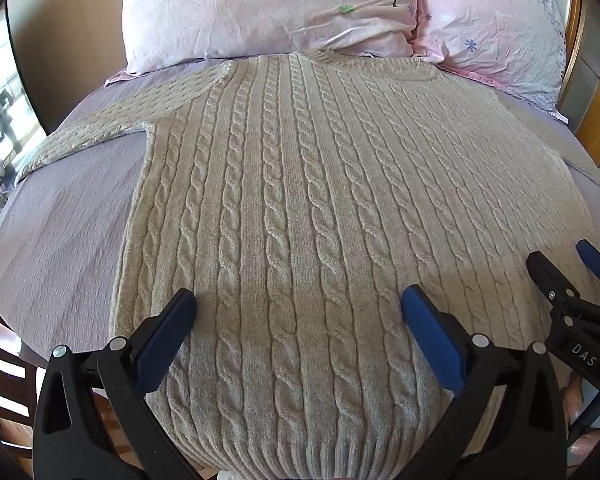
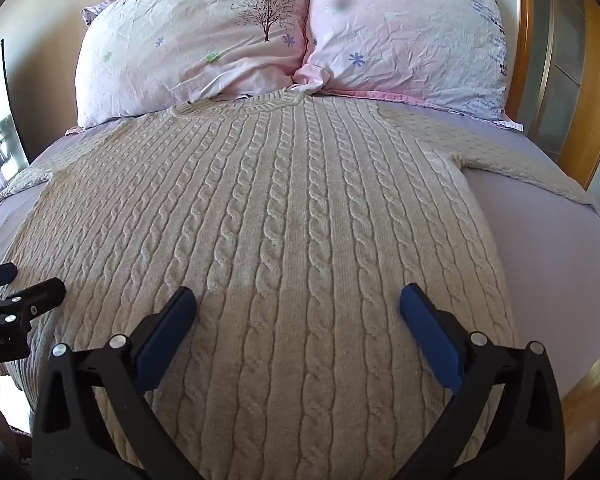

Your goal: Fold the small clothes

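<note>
A cream cable-knit sweater (image 1: 300, 200) lies flat on the bed, collar toward the pillows and hem toward me; it also shows in the right wrist view (image 2: 284, 220). One sleeve (image 1: 100, 132) stretches left, the other sleeve (image 2: 520, 168) stretches right. My left gripper (image 1: 298, 304) is open and empty above the lower left part of the body. My right gripper (image 2: 298, 302) is open and empty above the lower right part. The right gripper also shows at the left wrist view's right edge (image 1: 572, 264), and the left gripper at the right wrist view's left edge (image 2: 16, 280).
The bed has a lilac sheet (image 1: 52, 248). Two pink floral pillows (image 2: 196, 40) (image 2: 412, 36) lie at the head. A wooden bed frame (image 2: 596, 100) runs along the right. A beige wall (image 1: 68, 32) and a bright window are to the left.
</note>
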